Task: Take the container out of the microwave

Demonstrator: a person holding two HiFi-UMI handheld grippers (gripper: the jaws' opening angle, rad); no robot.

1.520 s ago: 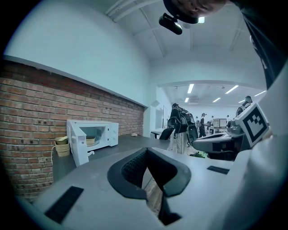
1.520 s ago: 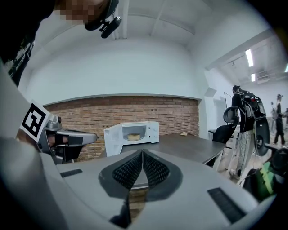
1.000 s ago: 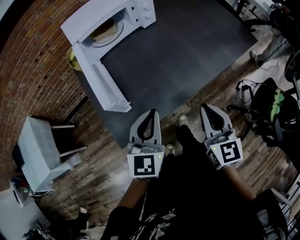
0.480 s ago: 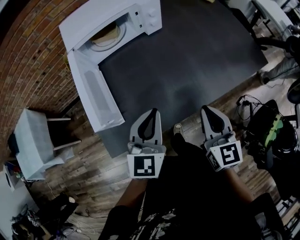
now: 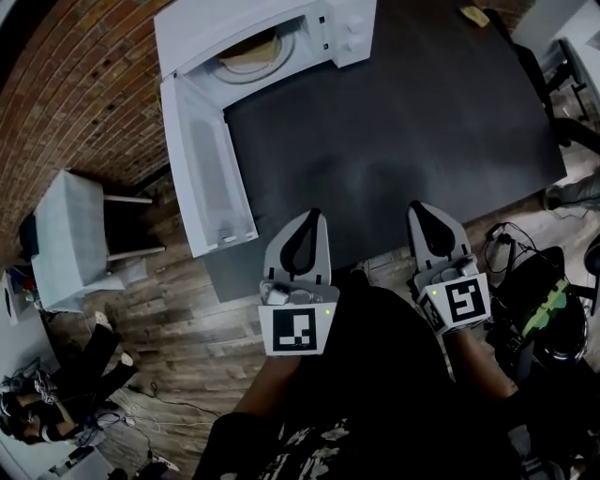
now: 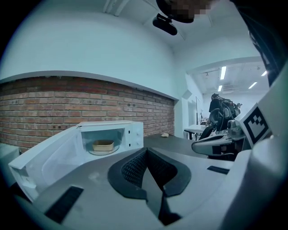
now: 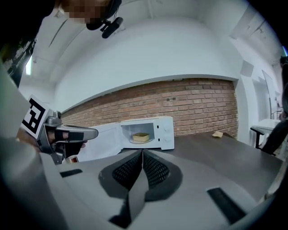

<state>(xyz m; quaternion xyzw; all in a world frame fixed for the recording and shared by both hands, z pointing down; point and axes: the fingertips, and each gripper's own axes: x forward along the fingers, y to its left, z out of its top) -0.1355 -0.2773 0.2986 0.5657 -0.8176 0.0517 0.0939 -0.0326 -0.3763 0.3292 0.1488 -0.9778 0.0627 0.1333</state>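
Since a second ago, the left hand-held gripper and the right hand-held gripper are no longer hanging over the floor; both are now reaching over the near edge of the tabletop. The microwave is also showing further right in the head view.

At the far left, a white chair is standing on the floor off the tabletop's left edge, beside the brick wall. The microwave is sitting at the far left corner of the tabletop. Its door is hanging wide open along the left edge, reaching toward the near edge. The container is resting inside the microwave on the turntable, well apart from both grippers.

The left hand-held gripper is pointing toward the microwave, its jaws pressing together and empty. The right hand-held gripper is hovering beside it, apart from it, with its jaws likewise together and empty.

A small pale scrap is lying near the far right corner of the tabletop. A dark bag is lying on the floor off the right edge.
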